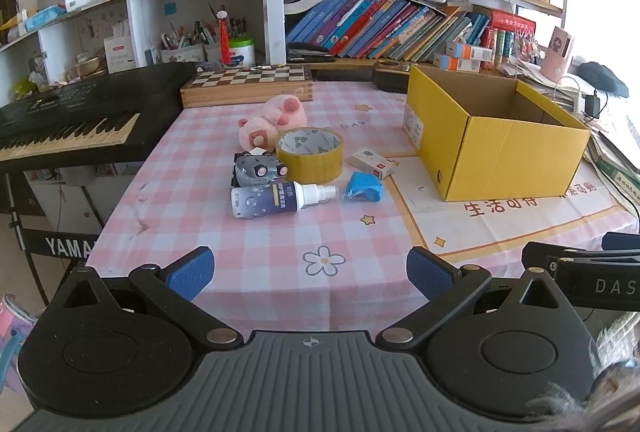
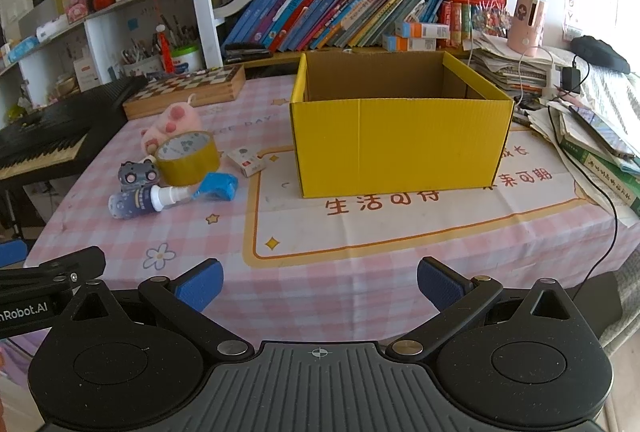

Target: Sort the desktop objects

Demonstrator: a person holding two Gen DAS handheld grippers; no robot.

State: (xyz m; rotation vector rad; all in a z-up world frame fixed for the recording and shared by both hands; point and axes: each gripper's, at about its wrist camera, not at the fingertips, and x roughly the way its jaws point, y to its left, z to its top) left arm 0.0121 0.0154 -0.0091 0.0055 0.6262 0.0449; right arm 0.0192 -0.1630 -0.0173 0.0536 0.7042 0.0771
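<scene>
Left wrist view reads "YAMA" on the keyboard (image 1: 76, 124); left gripper (image 1: 310, 272) and right gripper (image 2: 320, 282) both gape empty.

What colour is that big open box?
Yellow outside, brown cardboard inside; the box shows best from the right wrist.

Ahead of the left gripper (image 1: 310, 272) with its matt black plastic arms and ribbed blue pads (image 1: 192, 272) lies a pink-and-white checked cloth tablecloth (image 1: 200, 224), smooth with light creases. On it lie a fuzzy pink plush toy (image 1: 276, 118), a glossy yellow-brown roll of plastic tape (image 1: 310, 154), a smooth white-capped plastic spray bottle (image 1: 276, 199) and a crinkled blue wrapped packet (image 1: 362, 187). Ahead of the right gripper (image 2: 320, 284) stands a matt yellow corrugated cardboard box (image 2: 400, 148), brown inside. Far left sits a varnished wooden chessboard box (image 2: 188, 90).
</scene>
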